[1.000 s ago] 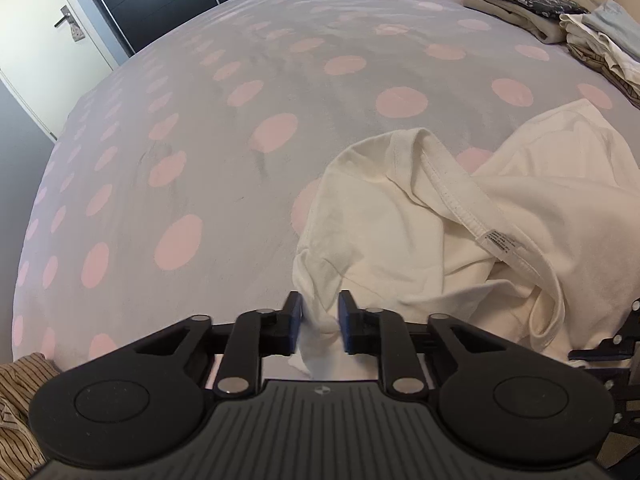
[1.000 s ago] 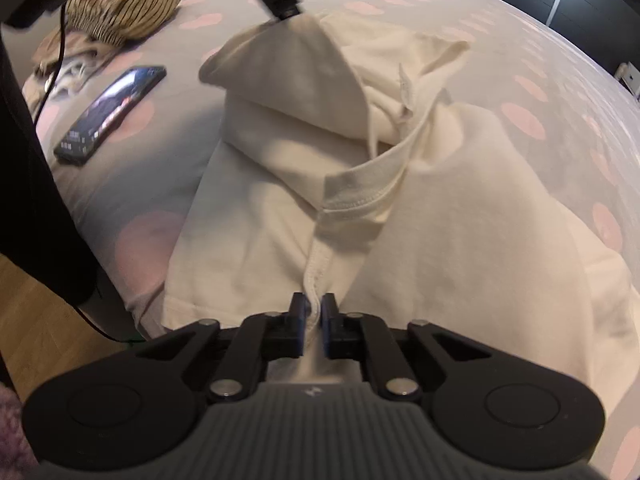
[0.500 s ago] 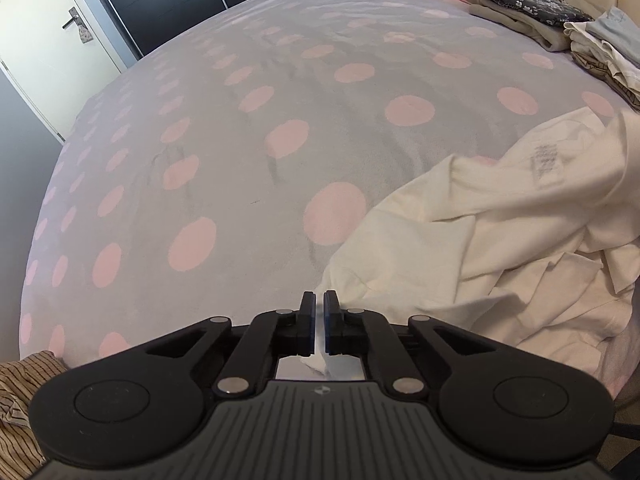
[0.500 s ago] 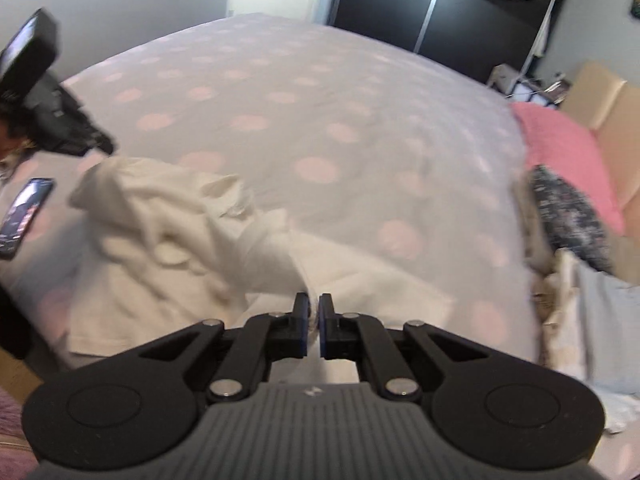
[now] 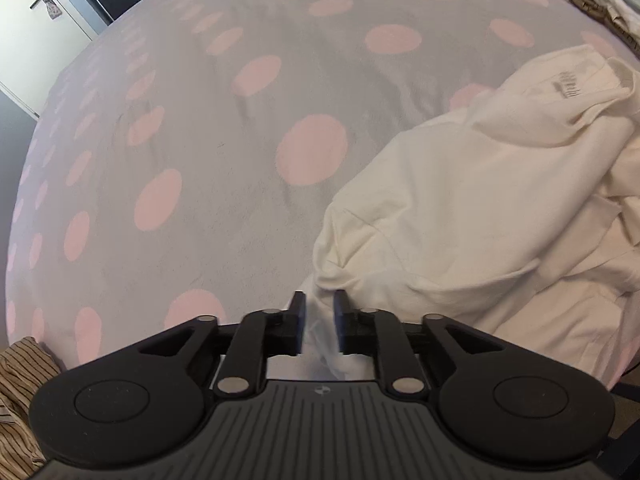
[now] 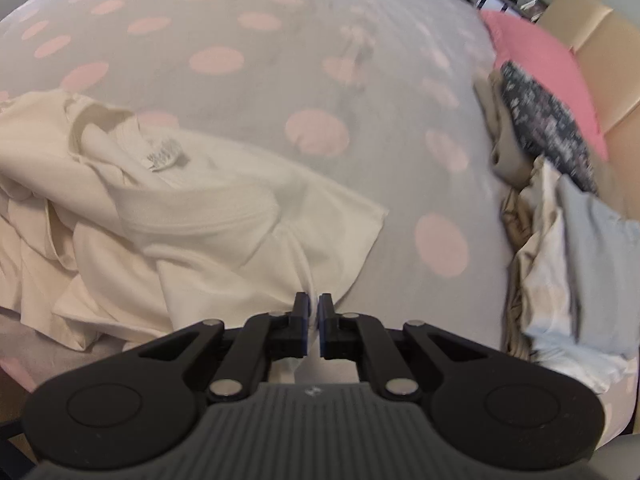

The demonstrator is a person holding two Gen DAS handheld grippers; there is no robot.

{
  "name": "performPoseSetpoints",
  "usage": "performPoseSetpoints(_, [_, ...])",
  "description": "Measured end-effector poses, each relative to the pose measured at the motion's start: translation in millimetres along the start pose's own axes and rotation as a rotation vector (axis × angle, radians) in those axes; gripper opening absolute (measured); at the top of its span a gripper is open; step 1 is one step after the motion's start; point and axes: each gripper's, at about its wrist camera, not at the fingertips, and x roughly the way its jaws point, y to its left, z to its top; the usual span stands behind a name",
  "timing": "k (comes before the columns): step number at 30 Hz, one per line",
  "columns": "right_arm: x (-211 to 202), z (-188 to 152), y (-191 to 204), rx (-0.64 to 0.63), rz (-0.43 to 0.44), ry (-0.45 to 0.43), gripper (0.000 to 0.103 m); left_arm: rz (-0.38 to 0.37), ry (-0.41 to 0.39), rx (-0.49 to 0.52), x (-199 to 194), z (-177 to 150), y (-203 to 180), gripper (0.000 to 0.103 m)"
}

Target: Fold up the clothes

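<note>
The cream T-shirt (image 5: 480, 208) lies crumpled on the polka-dot bed (image 5: 240, 160), filling the right of the left view. The left tongs (image 5: 319, 304) stand slightly parted with cloth between them; the right tongs (image 6: 313, 306) pinch the shirt's edge, bottom centre.

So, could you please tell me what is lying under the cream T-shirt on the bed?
Around the cream T-shirt, the grey bedspread with pink dots shows, so the shirt rests on it. Whatever lies beneath its bunched folds is covered and cannot be seen.
</note>
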Motion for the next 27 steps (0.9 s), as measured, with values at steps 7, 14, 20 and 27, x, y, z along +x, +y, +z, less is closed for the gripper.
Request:
performPoseSetpoints(7, [9, -5, -21, 0.133, 0.132, 0.028, 0.007, 0.005, -0.001, -0.001, -5, 7, 3, 0.024])
performPoseSetpoints(14, [-19, 1, -47, 0.207, 0.188, -0.033, 0.028, -0.087, -0.075, -0.069, -19, 20, 22, 0.04])
performPoseSetpoints(20, [-12, 1, -63, 0.264, 0.256, -0.004, 0.028, -0.158, -0.084, 0.039, 0, 39, 23, 0.043])
performPoseSetpoints(27, [9, -4, -59, 0.264, 0.328, 0.044, 0.033, -0.272, -0.056, 0.038, 33, 50, 30, 0.049])
